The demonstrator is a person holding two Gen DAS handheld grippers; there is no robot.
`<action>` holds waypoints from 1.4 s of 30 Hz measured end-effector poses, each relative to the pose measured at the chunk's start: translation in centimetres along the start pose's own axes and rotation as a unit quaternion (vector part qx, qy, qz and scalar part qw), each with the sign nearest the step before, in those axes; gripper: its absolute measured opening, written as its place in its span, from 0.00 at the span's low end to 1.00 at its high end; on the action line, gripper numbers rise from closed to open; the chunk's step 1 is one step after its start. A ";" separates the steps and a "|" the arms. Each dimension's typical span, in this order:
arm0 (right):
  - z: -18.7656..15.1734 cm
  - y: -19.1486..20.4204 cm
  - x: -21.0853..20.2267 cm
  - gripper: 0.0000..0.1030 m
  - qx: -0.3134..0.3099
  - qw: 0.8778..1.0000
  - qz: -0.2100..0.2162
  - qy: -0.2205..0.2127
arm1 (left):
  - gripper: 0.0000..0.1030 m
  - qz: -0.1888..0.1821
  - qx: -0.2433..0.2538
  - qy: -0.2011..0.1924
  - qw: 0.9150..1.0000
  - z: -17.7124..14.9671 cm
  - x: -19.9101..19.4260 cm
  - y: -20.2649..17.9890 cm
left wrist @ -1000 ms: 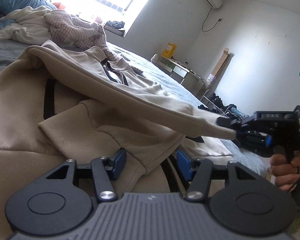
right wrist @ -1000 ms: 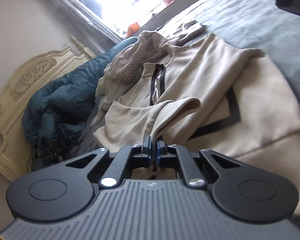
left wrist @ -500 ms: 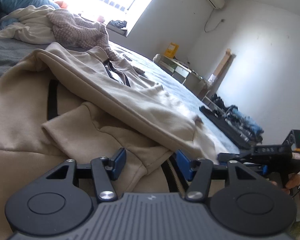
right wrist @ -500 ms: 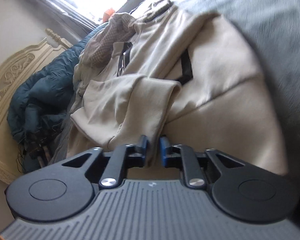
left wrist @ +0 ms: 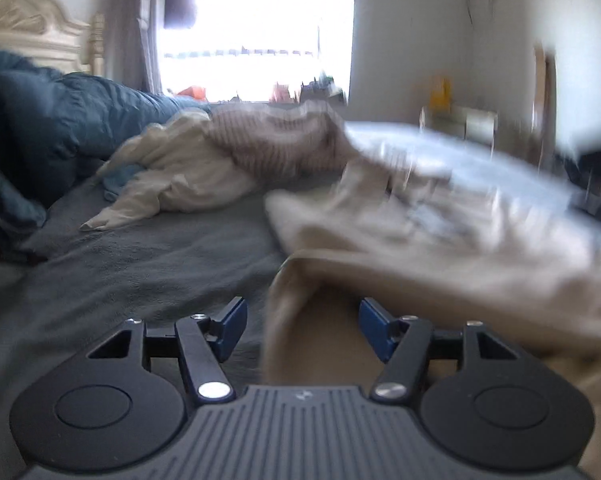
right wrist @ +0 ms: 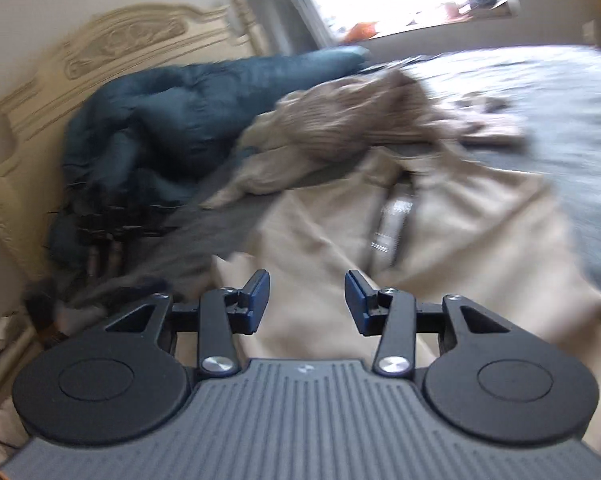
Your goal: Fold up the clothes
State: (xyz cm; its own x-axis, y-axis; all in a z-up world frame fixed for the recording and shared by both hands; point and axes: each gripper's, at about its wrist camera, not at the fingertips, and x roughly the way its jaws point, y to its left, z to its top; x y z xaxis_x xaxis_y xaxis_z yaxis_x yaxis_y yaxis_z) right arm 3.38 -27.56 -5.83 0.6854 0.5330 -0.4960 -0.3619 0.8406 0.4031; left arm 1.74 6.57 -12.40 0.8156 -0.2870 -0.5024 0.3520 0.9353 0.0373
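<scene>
1. Sweatshirt (right wrist: 480, 240): beige, thick knit, spread on the grey bedcover (right wrist: 572, 92) at the near side of the bed; a dark stripe and a label show near its neck opening. Both views are blurred, so fine creases cannot be told

2. Handling, judged: soft and limp, fairly heavy for a garment; it likely sags from any pinch and drags on the fuzzy cover rather than sliding. Not fragile, not slippery

3. Where to take hold, judged: at doubled edges such as the hem, cuff or shoulder seam, where the pads can bite through two layers; a pinch on the flat middle would only lift a peak of cloth

4. Left gripper (left wrist: 300, 324): jaws opening, pads spread apart; a raised fold of the sweatshirt (left wrist: 440, 280) stands between them, nearer the right pad, with neither pad seen pressing on it

5. Right gripper (right wrist: 306, 300): jaws opening, pads apart; it hangs over the sweatshirt body, cloth below the gap but nothing pinched

6. Other garments: a crumpled pile of white and brown ribbed clothes (right wrist: 340, 120) lies beyond the sweatshirt, toward the window (left wrist: 256, 28), seemingly not yet folded

7. Surroundings: dark blue quilt (right wrist: 172, 120) bunched against the carved cream headboard (right wrist: 112, 48)
</scene>
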 end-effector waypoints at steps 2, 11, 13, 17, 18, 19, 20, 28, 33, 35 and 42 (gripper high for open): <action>2.7 0.1 5.0 0.44 0.004 0.999 0.025 0.027 | 0.62 -0.003 0.026 0.016 1.000 0.0 1.8 0.2; 9.4 -1.5 25.3 0.48 0.049 0.987 0.058 0.143 | 0.61 -0.044 0.039 -0.011 0.998 -0.1 4.9 -0.1; 9.6 -1.8 28.1 0.48 0.050 0.983 0.059 0.164 | 0.54 -0.045 0.034 -0.012 0.998 0.1 5.5 0.0; 9.3 -2.6 31.8 0.49 0.066 0.976 0.062 0.198 | 0.27 -0.060 0.004 -0.020 0.998 0.5 6.1 1.1; 9.3 -2.8 32.7 0.49 0.069 0.974 0.063 0.206 | 0.23 -0.060 -0.009 -0.023 0.998 0.5 6.0 1.5; 9.1 -2.4 32.8 0.42 0.054 0.975 0.062 0.206 | 0.21 -0.063 -0.023 -0.028 0.997 0.5 5.8 2.0; 9.0 -2.0 32.8 0.23 0.036 0.976 0.061 0.204 | 0.18 -0.065 -0.036 -0.033 0.997 0.4 5.6 2.4; 8.7 -2.2 30.9 0.07 0.041 0.988 0.066 0.137 | 0.14 -0.011 -0.035 -0.055 0.998 0.0 3.6 2.1; 8.0 -4.8 31.4 0.06 0.129 0.983 0.067 0.109 | 0.14 0.000 -0.055 -0.007 0.998 -0.5 4.0 2.6; 7.6 -5.7 32.1 0.06 0.168 0.977 0.078 0.108 | 0.14 -0.009 -0.066 0.003 0.998 -0.8 3.8 3.2; 7.7 -5.5 32.7 0.06 0.163 0.975 0.084 0.121 | 0.35 -0.044 -0.001 -0.015 0.999 -1.1 2.5 3.9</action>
State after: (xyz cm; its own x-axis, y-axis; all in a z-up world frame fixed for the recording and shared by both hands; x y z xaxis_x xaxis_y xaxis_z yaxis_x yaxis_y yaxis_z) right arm 32.64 -15.53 -18.40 0.4500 0.7008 -0.5535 -0.2082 0.6850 0.6981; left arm 4.60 9.74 -14.46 0.7944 -0.3745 -0.4782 0.4228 0.9062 -0.0074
